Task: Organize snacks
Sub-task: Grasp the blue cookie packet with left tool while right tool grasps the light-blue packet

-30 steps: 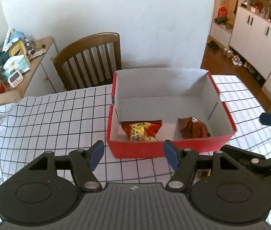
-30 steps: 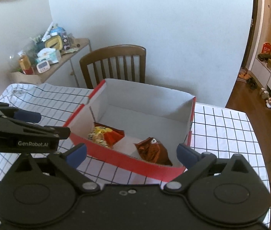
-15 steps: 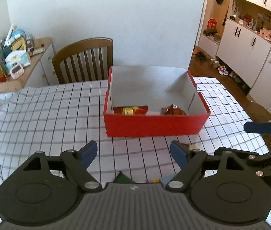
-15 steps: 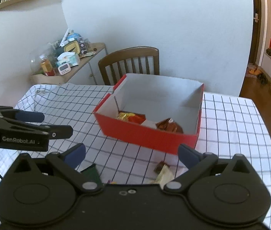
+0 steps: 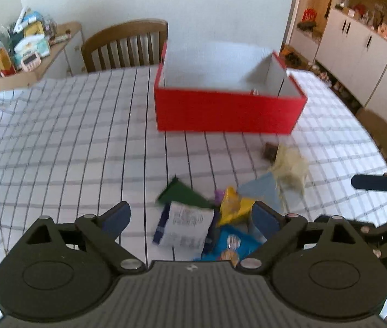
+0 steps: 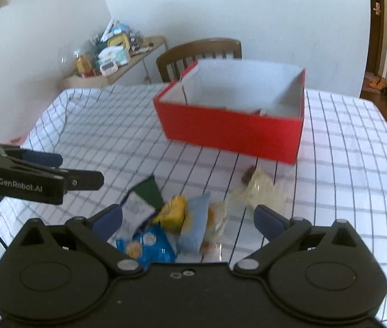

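Both grippers hover over the snack pile [image 5: 220, 213], which lies on the cloth [image 5: 70, 142] just in front of the red box [image 5: 229, 112]. The left gripper [image 5: 190, 216] has just been opening; nothing sits between its jaws. The right gripper [image 6: 188, 218] also stands wide and empty. Judged step: reaching for the next packet. The cloth between pile and box is bare, though the box's near wall must be cleared.

**Bright daylight, motion-smeared fisheye frames**

Both views are well lit by soft daylight. In the left wrist view the checked tablecloth [image 5: 56, 142] washes out towards 3 o'clock. The red box [image 5: 229, 113] and the snack packets [image 5: 220, 218] are smeared by motion blur, their print unreadable. Grid lines bow hard towards 9 and 3 o'clock. Shadows under the box are faint and short.
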### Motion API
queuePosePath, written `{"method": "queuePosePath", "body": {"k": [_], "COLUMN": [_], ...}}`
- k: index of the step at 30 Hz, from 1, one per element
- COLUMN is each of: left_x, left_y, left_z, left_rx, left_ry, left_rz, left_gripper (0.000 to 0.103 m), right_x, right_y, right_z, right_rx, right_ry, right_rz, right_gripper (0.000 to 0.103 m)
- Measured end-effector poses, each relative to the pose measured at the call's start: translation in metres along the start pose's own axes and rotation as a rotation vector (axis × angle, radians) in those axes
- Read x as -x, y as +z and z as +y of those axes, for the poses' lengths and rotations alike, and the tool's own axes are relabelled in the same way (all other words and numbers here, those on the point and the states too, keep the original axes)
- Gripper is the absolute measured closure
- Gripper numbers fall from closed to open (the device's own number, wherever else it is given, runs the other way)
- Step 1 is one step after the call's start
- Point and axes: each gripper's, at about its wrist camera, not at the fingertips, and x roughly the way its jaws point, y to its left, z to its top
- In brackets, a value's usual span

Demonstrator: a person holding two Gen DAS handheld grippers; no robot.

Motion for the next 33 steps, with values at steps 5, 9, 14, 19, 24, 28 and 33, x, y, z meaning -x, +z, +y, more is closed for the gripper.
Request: {"method": "queuePosePath", "body": {"k": [5,9,14,19,24,28,33], "left_x": [-0.019,-0.030,-0.048,-0.065,-0.076,-0.082,-0.089], "left_y": [-0.024,-0.038,-0.047,-0.053,-0.054,-0.052,-0.053], "left_z": [-0.002,-0.010,-0.017,-0.021,-0.026,-0.034,-0.045], "left_rx": [-0.014,-0.052,-0.091,-0.119,-0.136,-0.166,-0.217], "left_ry": [-0.007,-0.004,-0.045,-0.074,-0.088,-0.091,-0.100], "left_rz": [0.074,0.098,0.152,0.189,0.192,0.189,0.194], "left_gripper": [0.007,0.007,0.007,0.008,0.010,0.019,0.029], "right_x": [-0.012,-0.024,-0.040,-0.057,-0.078,-0.089,-0.094], "right_y": [-0.015,-0.020,-0.022,-0.020,-0.019,-0.018,-0.015], "right_z": [-0.005,-0.009,-0.016,-0.016,-0.015,-0.018,-0.017], "right_rx": [-0.013,-0.022,-0.048,-0.045,-0.032,-0.052,-0.044], "right_ry": [-0.008,-0.010,0.009,0.039,0.051,0.052,0.047], "right_rz": [0.038,0.072,0.100,0.125,0.163,0.182,0.193], "right_gripper": [0.002,0.004,0.014,0.026,0.040,0.048,0.057]}}
